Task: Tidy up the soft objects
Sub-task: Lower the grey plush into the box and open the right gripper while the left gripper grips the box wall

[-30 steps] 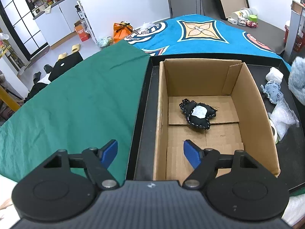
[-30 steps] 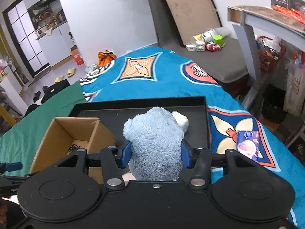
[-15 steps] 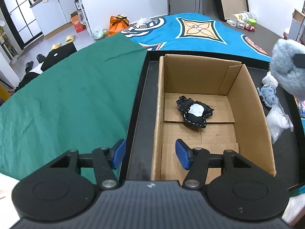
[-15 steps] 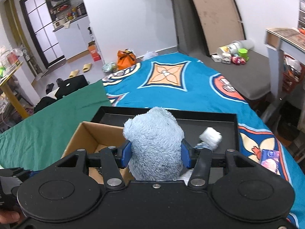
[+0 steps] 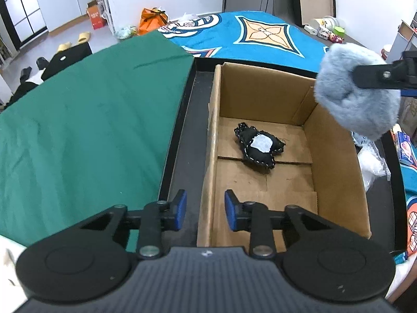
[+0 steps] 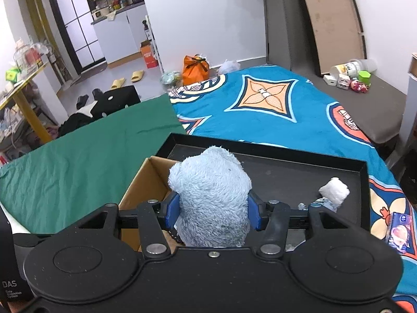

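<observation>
Since 1 second ago, the fluffy blue toy (image 5: pixel 357 94) has come up over the right wall of the cardboard box (image 5: pixel 336 167), at the upper right of the left wrist view. Low in the right wrist view, the right gripper (image 6: pixel 213 210) pinches this toy between its 2 blue fingers (image 6: pixel 172 208). Low in the left wrist view, the left gripper (image 5: pixel 205 210) has its fingers spread, one on each side of the box's left wall. Farther in, a black stitched toy (image 5: pixel 258 147) lies on the box floor. The box sits in a black tray (image 6: pixel 292 172).
</observation>
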`<state>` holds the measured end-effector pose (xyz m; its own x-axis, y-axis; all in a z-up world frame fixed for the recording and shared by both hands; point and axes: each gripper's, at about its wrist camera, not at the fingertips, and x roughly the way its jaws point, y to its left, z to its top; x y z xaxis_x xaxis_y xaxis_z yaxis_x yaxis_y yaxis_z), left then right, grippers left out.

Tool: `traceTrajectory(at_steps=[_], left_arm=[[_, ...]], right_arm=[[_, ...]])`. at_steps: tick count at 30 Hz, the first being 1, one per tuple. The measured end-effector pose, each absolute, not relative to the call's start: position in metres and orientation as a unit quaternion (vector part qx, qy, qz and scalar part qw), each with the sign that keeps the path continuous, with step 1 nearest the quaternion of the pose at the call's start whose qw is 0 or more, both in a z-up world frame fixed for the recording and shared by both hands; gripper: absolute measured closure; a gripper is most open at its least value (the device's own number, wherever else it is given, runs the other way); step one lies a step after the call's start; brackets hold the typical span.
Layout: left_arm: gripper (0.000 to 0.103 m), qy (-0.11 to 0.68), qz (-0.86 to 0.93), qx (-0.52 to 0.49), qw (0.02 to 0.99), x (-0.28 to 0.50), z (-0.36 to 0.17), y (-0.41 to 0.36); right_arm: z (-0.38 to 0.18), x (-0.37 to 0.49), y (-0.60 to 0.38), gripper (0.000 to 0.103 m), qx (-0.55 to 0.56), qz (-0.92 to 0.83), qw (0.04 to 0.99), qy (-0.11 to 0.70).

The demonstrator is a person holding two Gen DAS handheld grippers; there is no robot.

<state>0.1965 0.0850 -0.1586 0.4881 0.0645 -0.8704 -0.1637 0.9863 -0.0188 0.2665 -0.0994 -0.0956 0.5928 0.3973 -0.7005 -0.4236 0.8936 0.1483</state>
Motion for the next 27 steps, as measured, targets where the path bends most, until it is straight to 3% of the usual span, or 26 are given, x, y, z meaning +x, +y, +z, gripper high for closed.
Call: traceTrajectory(at_steps=[9,22,27], left_arm=[[0.092,0.502,0.053,-0.071,0.860,0.197,-0.162,0.090],[0.092,0.498,0.048,-0.098,0.861,0.197,-0.165,0.101],[0.092,0.498,0.048,-0.096,0.861,0.197,-0.164,0.101]], right_arm=[[-0.110,0.271,-0.074,0.052,-0.041,0.223,0.887,0.402],[-0.140,0.272,-0.041,0.041,-0.135,0.206,0.878,0.411],[-0.135,0.270,-0.050,0.027,-0.125,0.195,0.881,0.412]])
